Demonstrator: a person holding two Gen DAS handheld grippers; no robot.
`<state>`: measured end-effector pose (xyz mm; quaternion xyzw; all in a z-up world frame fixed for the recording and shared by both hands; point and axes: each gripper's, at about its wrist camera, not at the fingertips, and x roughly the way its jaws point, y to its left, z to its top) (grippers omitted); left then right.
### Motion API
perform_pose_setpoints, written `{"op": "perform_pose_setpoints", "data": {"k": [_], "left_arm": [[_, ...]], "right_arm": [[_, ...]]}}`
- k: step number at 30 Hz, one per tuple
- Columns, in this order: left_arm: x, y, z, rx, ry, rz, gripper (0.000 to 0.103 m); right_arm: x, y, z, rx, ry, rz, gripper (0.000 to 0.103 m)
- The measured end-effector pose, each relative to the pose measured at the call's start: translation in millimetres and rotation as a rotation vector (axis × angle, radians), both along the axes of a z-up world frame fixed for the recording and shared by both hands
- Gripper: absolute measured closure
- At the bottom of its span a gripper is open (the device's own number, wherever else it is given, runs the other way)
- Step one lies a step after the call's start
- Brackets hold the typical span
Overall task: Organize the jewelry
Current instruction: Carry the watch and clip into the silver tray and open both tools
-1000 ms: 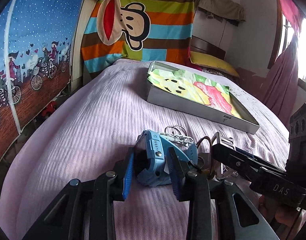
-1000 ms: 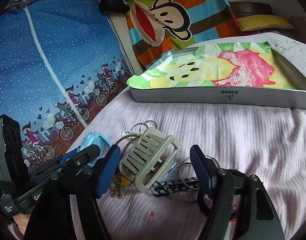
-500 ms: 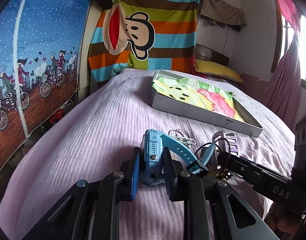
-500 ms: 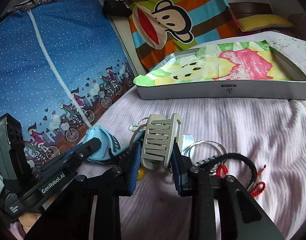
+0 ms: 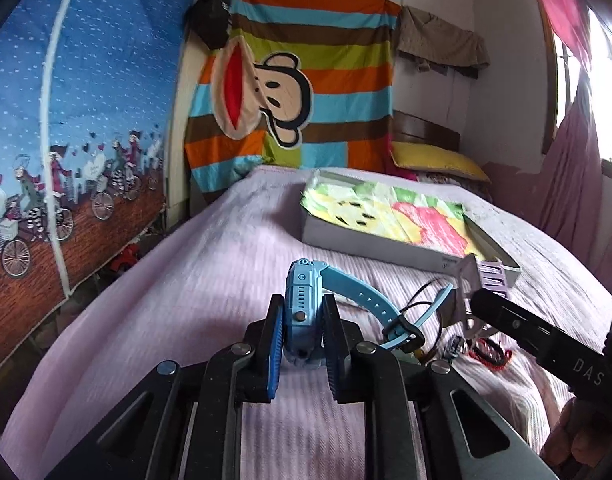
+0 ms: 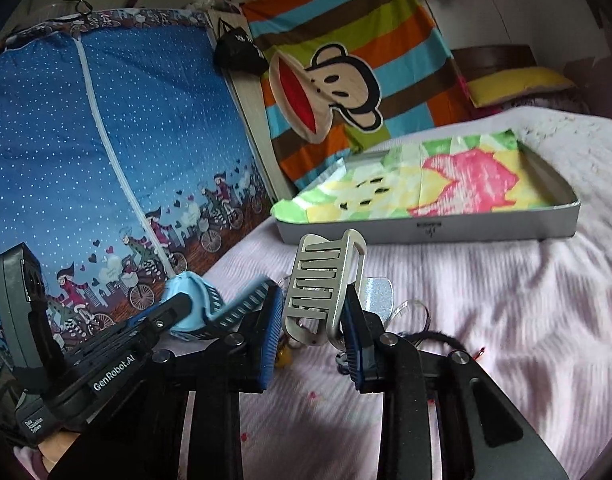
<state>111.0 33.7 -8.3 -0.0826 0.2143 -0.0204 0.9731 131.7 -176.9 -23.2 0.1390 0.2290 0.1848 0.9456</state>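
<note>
Left wrist view: the left hand-held gripper (image 5: pixel 303 354) is clamped narrowly on the case of a light blue plastic wristwatch (image 5: pixel 302 312), its blue-padded fingers (image 5: pixel 275 350) pressing both sides. The watch strap (image 5: pixel 366 300) trails toward the right over the pale pink ribbed bedspread (image 5: pixel 186 300). Beyond it, toward the bed's head, lies a shallow grey rectangular tray (image 5: pixel 370 248) lined with a yellow, green and pink cloth. At the right, the black right hand-held gripper (image 5: pixel 466 300) holds a pale slotted hair clip (image 5: pixel 486 276) raised above a small heap of dark cords and a red-and-black bracelet (image 5: pixel 490 354) lying on the bedspread.

Right wrist view: the right hand-held gripper (image 6: pixel 312 334) is closed on the beige slotted plastic hair clip (image 6: pixel 322 292), which stands nearly upright between its fingers, lifted off the bedspread (image 6: pixel 506 300). Just behind it lie a glittery silver piece (image 6: pixel 378 294) and a black cord loop (image 6: pixel 438 338). To the left, the left hand-held gripper (image 6: pixel 174 308) carries the blue watch (image 6: pixel 190 296). The lined tray (image 6: pixel 426 228) sits farther up the bed.
</note>
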Motion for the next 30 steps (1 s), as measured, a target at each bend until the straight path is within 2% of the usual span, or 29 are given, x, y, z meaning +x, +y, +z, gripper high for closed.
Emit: {"op": "perform_pose_setpoints", "data": {"k": [8, 16, 21, 23, 27, 30], "left_arm": [[-2.3, 4.4, 3.5, 0.007, 0.038, 0.000, 0.086], [17.4, -1.5, 28.6, 0.005, -0.010, -0.008, 0.086], [66.9, -18.6, 54.3, -0.032, 0.032, -0.068, 0.086], [89.8, -28.4, 58.8, -0.023, 0.063, -0.081, 0.086], [130.9, -50.2, 58.1, 0.027, 0.117, -0.104, 0.086], [159.8, -61.1, 52.7, 0.031, 0.170, -0.121, 0.086]], "right_arm": [[0.3, -9.4, 3.2, 0.013, -0.014, -0.020, 0.077], [19.6, -21.2, 34.0, -0.038, -0.102, -0.048, 0.077], [64.0, -49.7, 52.5, -0.028, -0.066, -0.086, 0.077], [81.9, -60.1, 53.4, -0.027, -0.041, -0.104, 0.077], [115.7, -73.7, 46.8, -0.046, 0.013, -0.129, 0.077], [134.0, -79.0, 39.0, -0.059, 0.040, -0.136, 0.077]]}}
